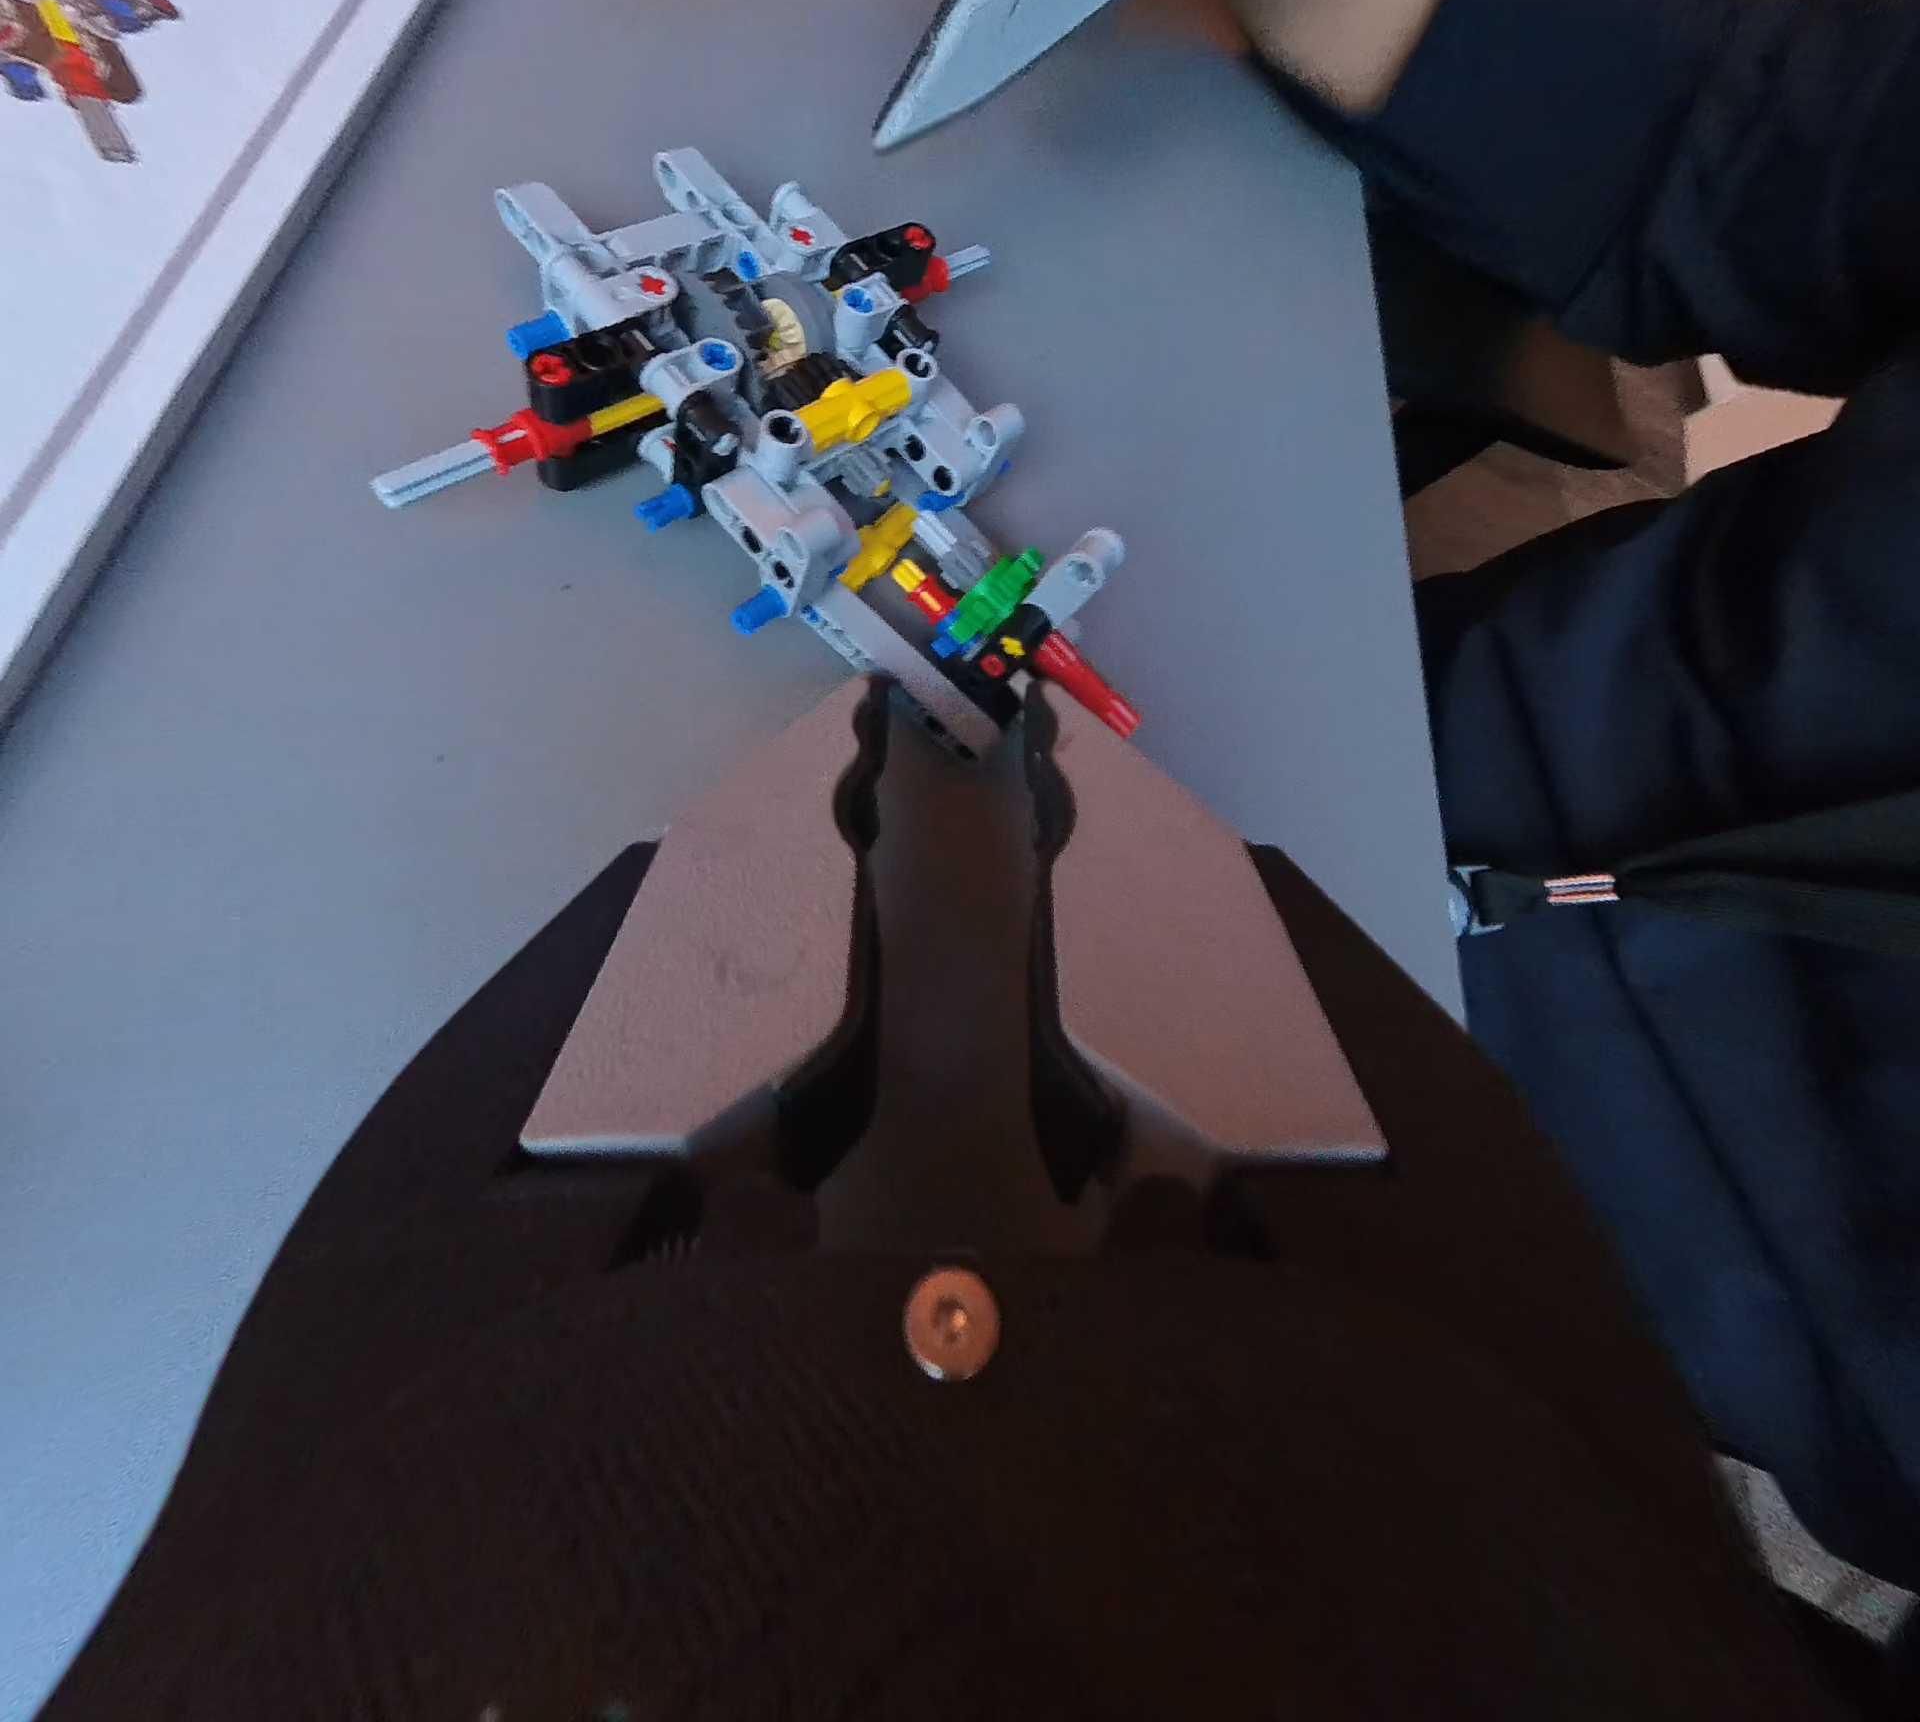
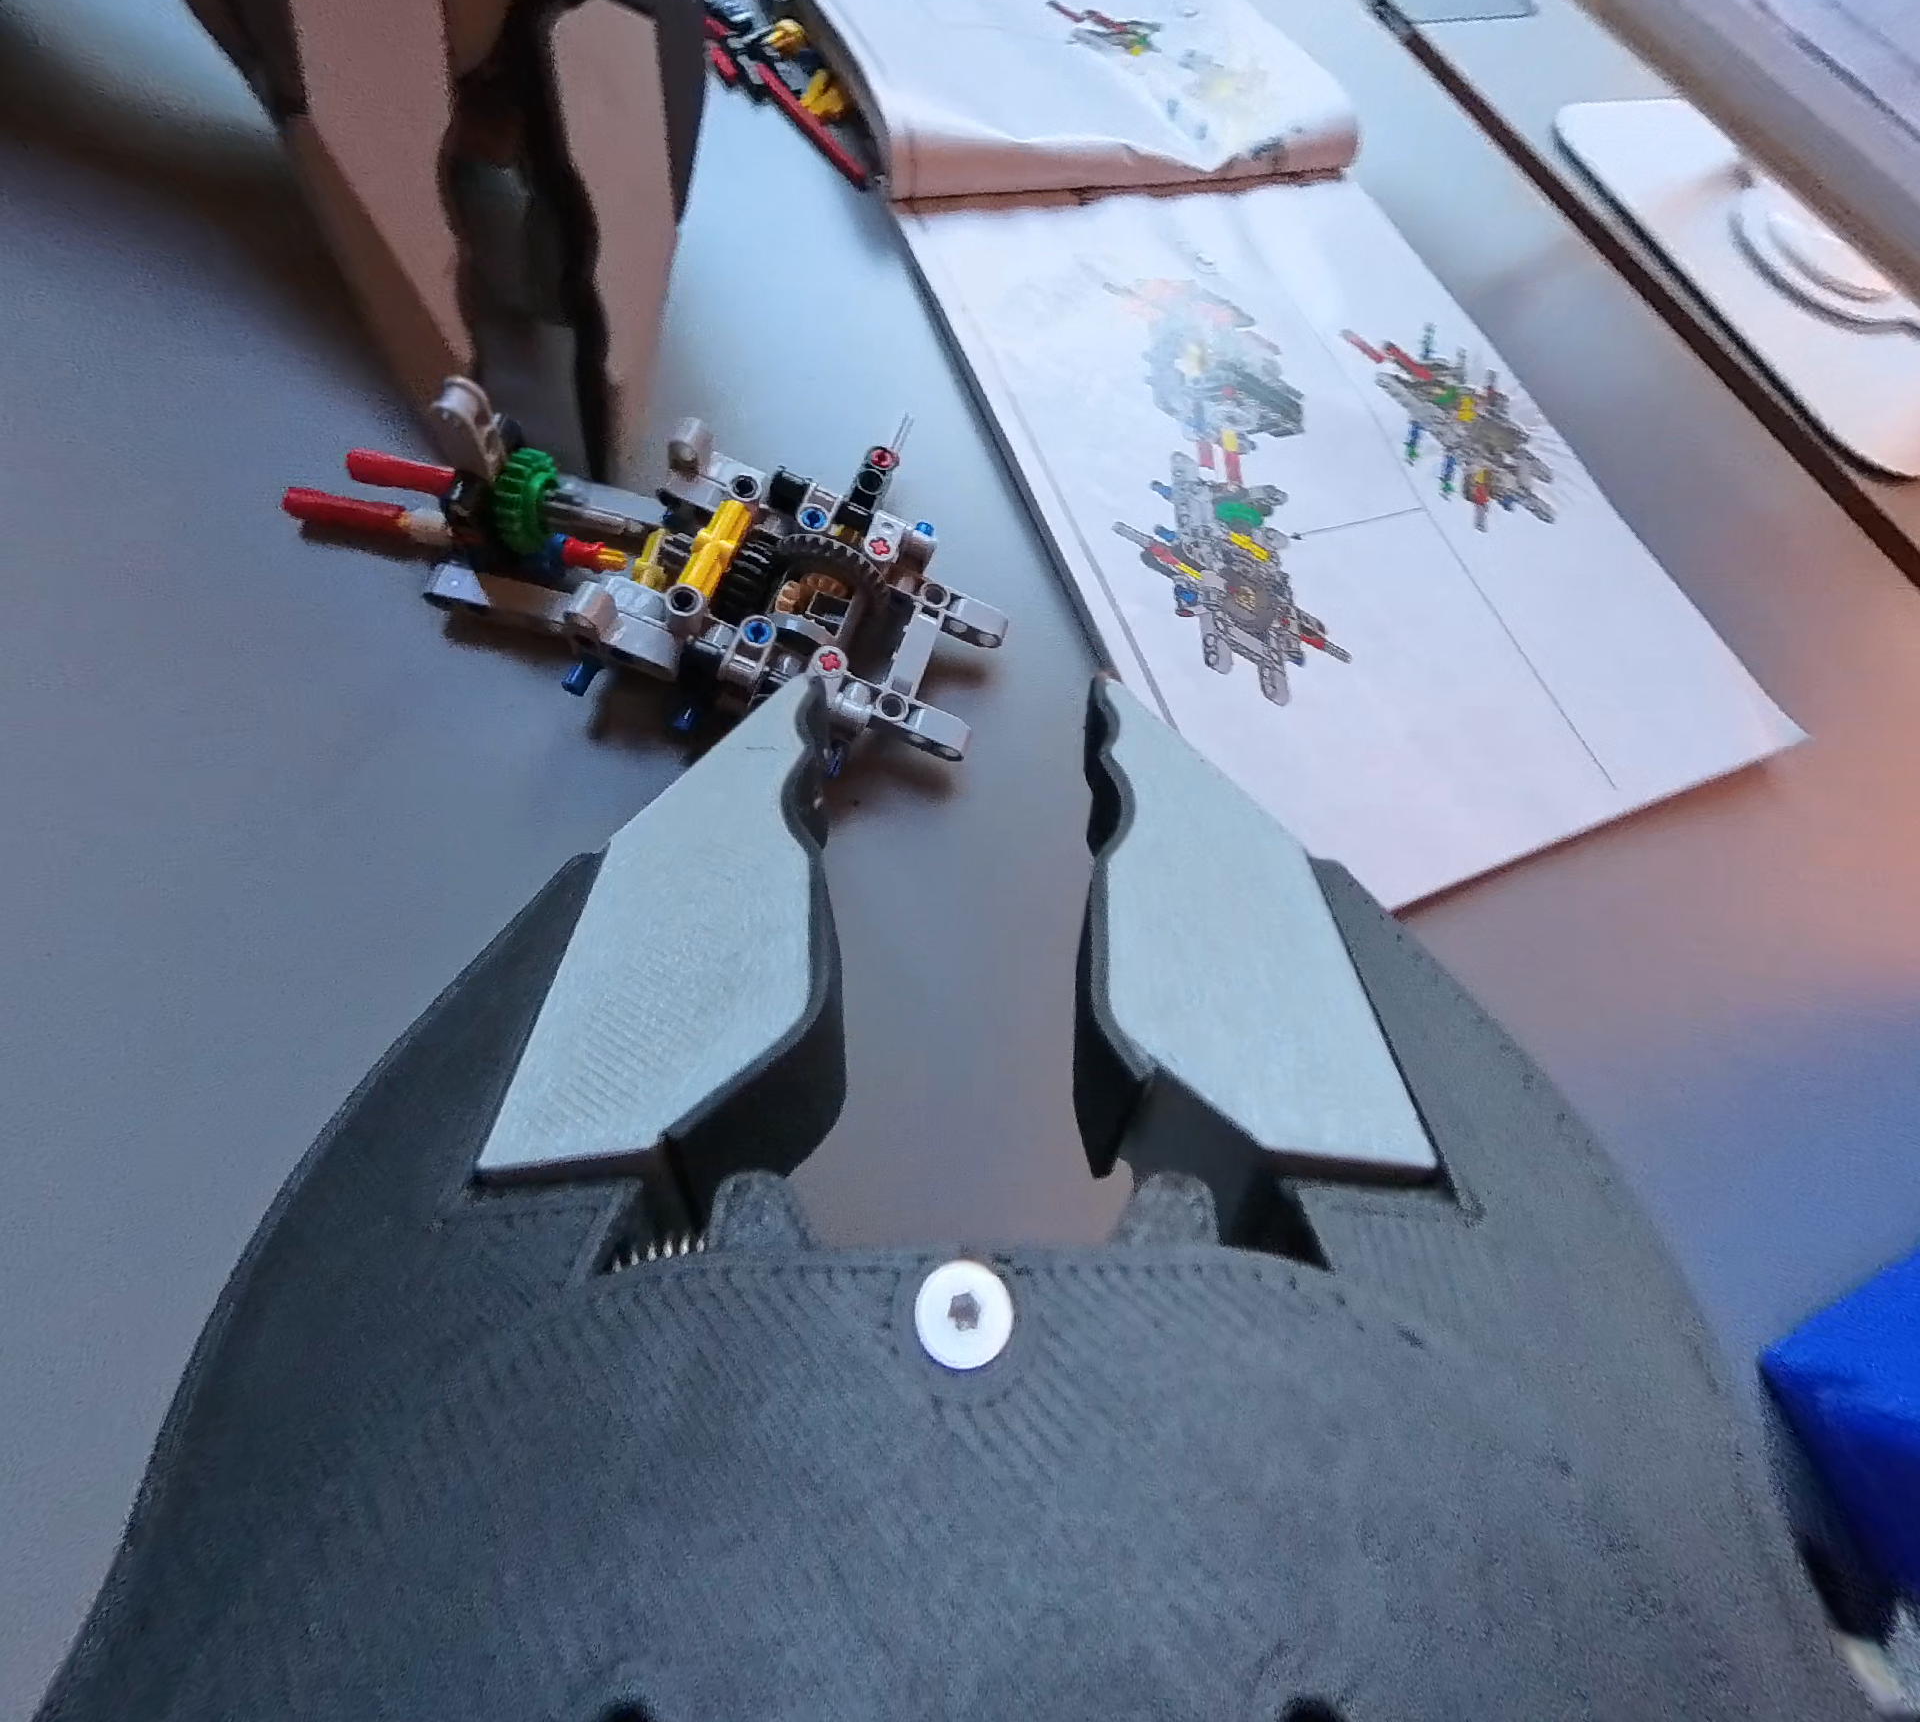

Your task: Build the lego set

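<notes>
Both grippers are near the brick assembly: the left gripper appears clamped on its narrow end, which could be twisted apart, while the right gripper is held wide, unloaded.

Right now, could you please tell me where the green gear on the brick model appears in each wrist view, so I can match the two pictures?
Left wrist view: the green gear sits just right of centre, above the left claw tips, at the model's near end.
Right wrist view: the green gear is left of centre, at the model's far-left end, below the other claw.
Shared landmark: the yellow cross connector in the model's middle.
</notes>
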### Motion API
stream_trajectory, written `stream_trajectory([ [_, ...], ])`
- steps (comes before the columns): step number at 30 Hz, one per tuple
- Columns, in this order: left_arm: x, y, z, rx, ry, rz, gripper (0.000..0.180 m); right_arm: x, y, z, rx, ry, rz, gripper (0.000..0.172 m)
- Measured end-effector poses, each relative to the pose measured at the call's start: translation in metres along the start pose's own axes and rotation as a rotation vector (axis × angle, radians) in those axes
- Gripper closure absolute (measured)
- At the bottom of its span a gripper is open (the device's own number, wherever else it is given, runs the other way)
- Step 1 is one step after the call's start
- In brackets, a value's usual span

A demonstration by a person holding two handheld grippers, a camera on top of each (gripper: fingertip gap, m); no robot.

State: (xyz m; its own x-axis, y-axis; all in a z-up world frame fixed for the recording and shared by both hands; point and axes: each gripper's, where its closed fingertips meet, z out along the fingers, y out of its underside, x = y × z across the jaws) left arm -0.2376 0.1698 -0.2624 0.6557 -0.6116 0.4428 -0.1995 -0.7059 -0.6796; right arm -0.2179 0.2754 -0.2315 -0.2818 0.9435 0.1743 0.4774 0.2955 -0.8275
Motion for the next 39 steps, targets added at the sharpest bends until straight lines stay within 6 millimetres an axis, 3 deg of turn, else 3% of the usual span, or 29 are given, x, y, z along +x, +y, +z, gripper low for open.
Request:
stream_trajectory([
  [3,0.004,-0.001,-0.001,0.001,-0.006,0.019,0.16,-0.005,-0.003,-0.012,0.021,0.097,0.025,0.127],
  [6,0.002,-0.009,-0.012,0.047,-0.038,0.049,0.162,-0.025,-0.004,-0.018,0.045,0.103,0.1,0.128],
  [10,-0.013,-0.021,-0.026,0.112,-0.129,0.099,0.164,-0.06,-0.003,-0.014,0.071,0.019,0.237,0.132],
  [13,-0.02,-0.026,-0.027,0.122,-0.169,0.165,0.162,-0.072,-0.002,-0.007,0.031,-0.004,0.269,0.137],
  [17,-0.017,-0.038,-0.021,0.135,-0.161,0.266,0.161,-0.072,0.001,0.003,-0.02,0.017,0.257,0.148],
  [24,-0.017,-0.031,-0.001,0.056,-0.142,0.322,0.163,-0.073,0.003,0.013,-0.069,0.022,0.257,0.143],
  [31,-0.02,-0.03,-0.003,0.057,-0.156,0.338,0.175,-0.065,0.003,0.019,-0.108,0.102,0.178,0.153],
  [36,-0.02,-0.027,-0.006,0.051,-0.189,0.323,0.177,-0.064,-0.007,0.02,-0.083,0.133,0.084,0.172],
  [39,-0.019,-0.025,-0.009,0.046,-0.205,0.326,0.177,-0.066,-0.005,0.024,-0.102,0.109,0.034,0.168],
])
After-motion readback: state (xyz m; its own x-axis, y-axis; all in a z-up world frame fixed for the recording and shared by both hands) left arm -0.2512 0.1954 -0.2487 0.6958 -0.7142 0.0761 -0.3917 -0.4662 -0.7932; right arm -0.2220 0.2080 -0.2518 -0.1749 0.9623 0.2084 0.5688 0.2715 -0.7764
